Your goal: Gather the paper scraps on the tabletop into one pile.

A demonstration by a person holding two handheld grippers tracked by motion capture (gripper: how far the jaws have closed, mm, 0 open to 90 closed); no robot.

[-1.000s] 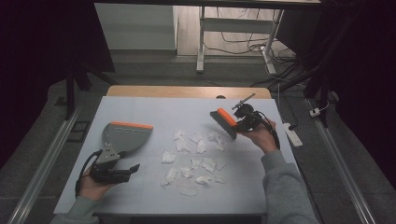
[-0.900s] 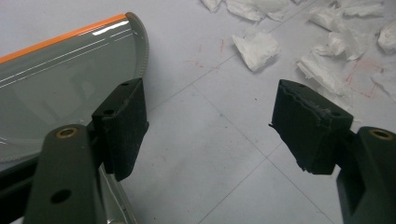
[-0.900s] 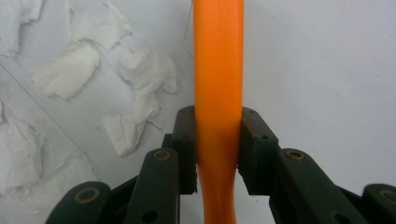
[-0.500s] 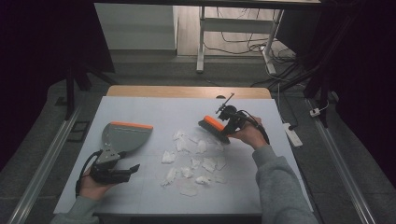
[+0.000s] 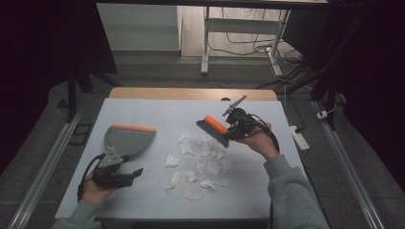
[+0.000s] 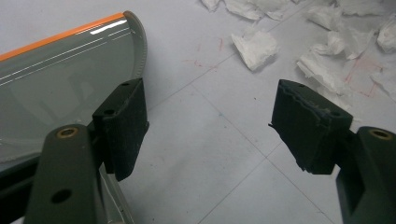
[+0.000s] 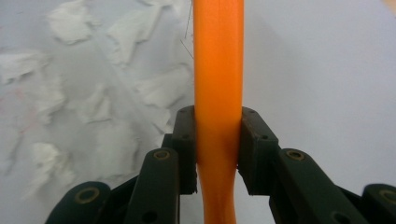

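Right gripper (image 5: 232,130) is clamped on the orange plastic handle of the small black-bristled hand brush (image 5: 213,130), and it has moved in from the right side of the table over the last second; the bristles now sit at the far right edge of the pile of torn white paper scraps (image 5: 198,160) in the middle of the light grey table (image 5: 157,109). My read: sweep stroke about to start, pushing scraps left toward the grey plastic dustpan with orange lip (image 5: 126,139). Left gripper (image 5: 125,175) hasn't budged, jaws apart with nothing between them, parked just beside the dustpan's near end, so the pan isn't held yet. Left gripper view adds the detail: the pan (image 6: 65,84) lies outside the left pad, bare table between the pads, nearest scraps (image 6: 256,46) well ahead. Right gripper view confirms both pads (image 7: 187,149) pressing the handle (image 7: 218,93), scraps blurred beyond on the left; the bristles can't be made out there.
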